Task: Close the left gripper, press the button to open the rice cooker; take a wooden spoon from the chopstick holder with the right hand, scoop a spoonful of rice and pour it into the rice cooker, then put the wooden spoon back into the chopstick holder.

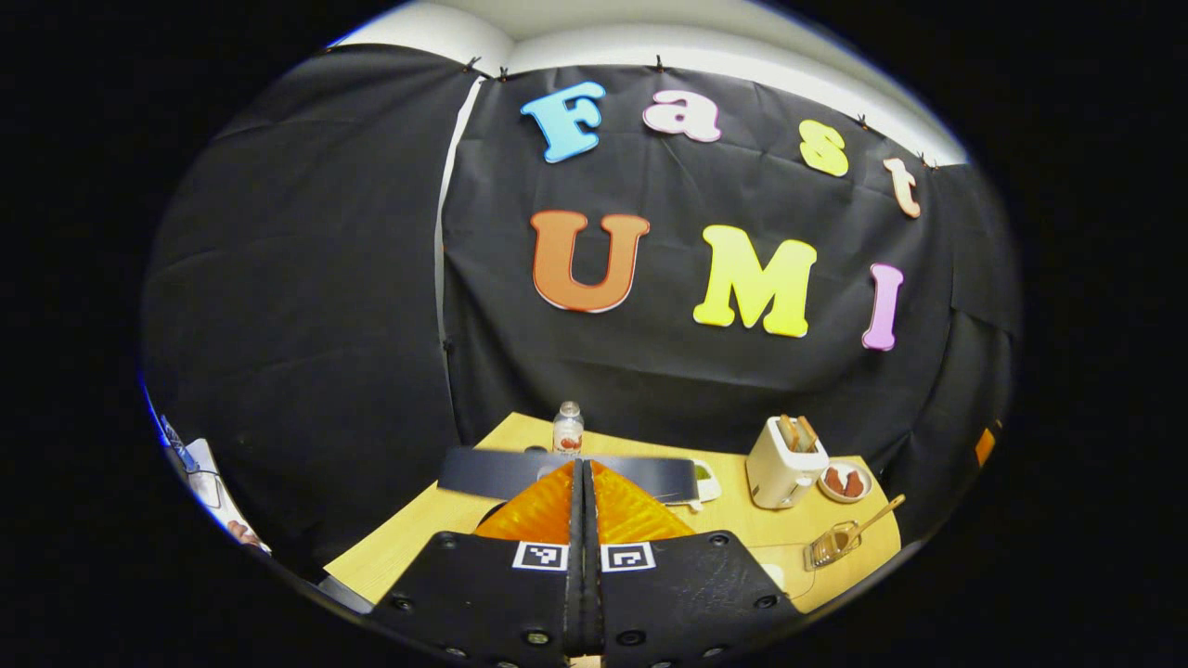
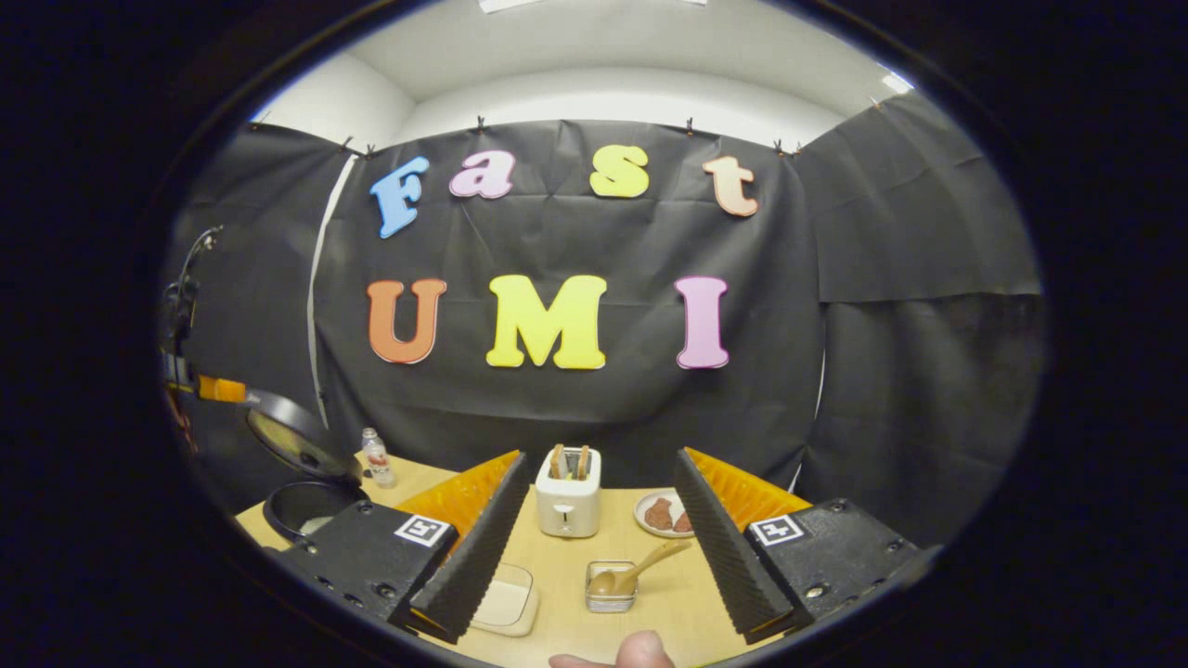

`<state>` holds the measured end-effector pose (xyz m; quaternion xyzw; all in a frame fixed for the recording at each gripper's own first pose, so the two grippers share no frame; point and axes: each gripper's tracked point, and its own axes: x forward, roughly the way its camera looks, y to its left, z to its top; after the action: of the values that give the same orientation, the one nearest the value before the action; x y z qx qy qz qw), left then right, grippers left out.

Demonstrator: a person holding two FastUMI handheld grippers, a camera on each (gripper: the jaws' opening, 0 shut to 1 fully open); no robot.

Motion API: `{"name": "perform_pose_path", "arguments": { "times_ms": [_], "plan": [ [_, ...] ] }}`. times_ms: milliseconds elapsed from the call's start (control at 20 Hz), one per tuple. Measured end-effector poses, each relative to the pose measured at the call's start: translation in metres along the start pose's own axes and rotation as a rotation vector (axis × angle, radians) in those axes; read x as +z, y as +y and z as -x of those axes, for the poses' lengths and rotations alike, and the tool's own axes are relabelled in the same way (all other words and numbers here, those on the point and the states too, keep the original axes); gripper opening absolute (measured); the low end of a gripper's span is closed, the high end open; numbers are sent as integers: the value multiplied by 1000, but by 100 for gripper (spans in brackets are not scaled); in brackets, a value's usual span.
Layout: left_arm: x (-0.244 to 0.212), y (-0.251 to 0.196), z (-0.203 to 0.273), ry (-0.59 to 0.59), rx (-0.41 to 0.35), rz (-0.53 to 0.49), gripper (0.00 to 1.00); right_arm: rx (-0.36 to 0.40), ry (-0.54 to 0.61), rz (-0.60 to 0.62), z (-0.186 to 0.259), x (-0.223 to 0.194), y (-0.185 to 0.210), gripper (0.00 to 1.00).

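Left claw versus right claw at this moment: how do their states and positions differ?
The left claw has its fingers pressed together with no gap, holding nothing; the right claw is spread wide, also empty. The left claw sits over the rice cooker's open lid; the right claw faces the toaster, with the wooden spoon in its holder between and below its fingers. Both hover above the wooden table.

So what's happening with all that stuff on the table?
A person holds two tools over a table. The left tool is shut and holding nothing. The rice cooker is already open, its lid tipped up. The right tool is open, facing the wooden spoon, which rests in its holder untouched, so scooping hasn't begun. A toaster stands behind.
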<state>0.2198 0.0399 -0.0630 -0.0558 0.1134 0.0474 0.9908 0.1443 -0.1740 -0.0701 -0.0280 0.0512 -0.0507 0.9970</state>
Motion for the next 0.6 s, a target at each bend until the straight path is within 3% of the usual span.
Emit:
{"name": "perform_pose_path", "arguments": {
  "times_ms": [150,450,550,600],
  "plan": [
    [12,-13,17,-49,-33,-6,1,18,14,-8,7,-7,0,100],
    [19,-29,48,-133,-31,-61,98,26,74,-18,15,-31,-6,100],
    [17,-37,58,-153,-41,-72,94,30,94,-41,15,-41,-9,100],
    [15,-41,64,-161,-45,-77,84,33,105,-57,14,-46,-12,100]
  ]
}}
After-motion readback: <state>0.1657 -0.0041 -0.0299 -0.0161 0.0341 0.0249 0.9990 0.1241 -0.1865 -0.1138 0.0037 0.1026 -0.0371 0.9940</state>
